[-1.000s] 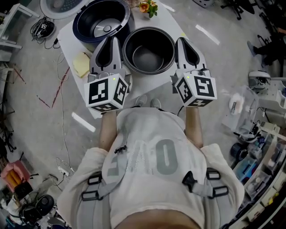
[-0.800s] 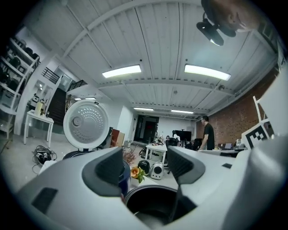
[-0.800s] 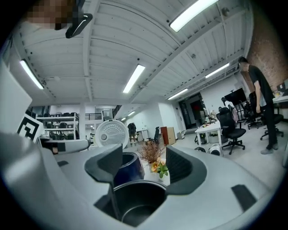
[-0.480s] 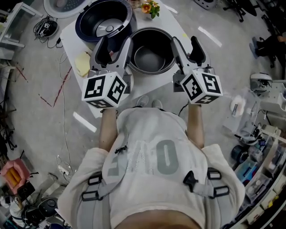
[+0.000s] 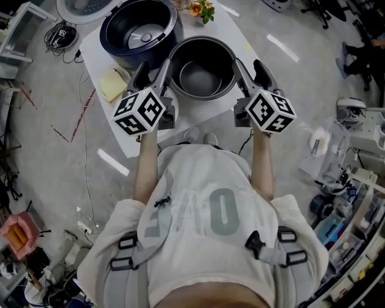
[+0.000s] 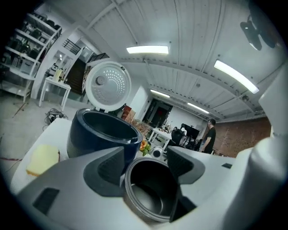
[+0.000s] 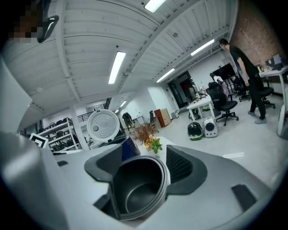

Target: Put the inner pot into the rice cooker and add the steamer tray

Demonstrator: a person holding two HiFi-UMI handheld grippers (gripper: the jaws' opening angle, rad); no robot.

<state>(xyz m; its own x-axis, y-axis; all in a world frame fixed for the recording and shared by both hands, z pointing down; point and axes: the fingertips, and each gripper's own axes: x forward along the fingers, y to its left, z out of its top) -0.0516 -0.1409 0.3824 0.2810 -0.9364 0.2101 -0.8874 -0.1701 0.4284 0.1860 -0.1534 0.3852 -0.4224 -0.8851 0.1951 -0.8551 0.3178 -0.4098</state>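
Seen from above, a person stands at a white table (image 5: 96, 48) with a tool in each hand. The dark inner pot (image 5: 201, 69) sits upright on the table, just beside the open navy rice cooker (image 5: 141, 27), whose lid (image 5: 81, 7) is tipped back.

A second ago both tools were closed and held higher. Their jaws have just been opening and now stand wide apart. The left tool (image 5: 152, 67) sits low at the pot's left side and the right tool (image 5: 251, 67) at its right.

In each gripper view the pot's rim and near wall fill the gap between the jaws, but the pads do not seem to press on it, so nothing is held. This looks like the lead-in to a two-sided lift of the pot into the cooker.

No steamer tray can be picked out. A yellow sponge (image 5: 111, 86) and small flowers (image 5: 200, 9) also lie on the table.
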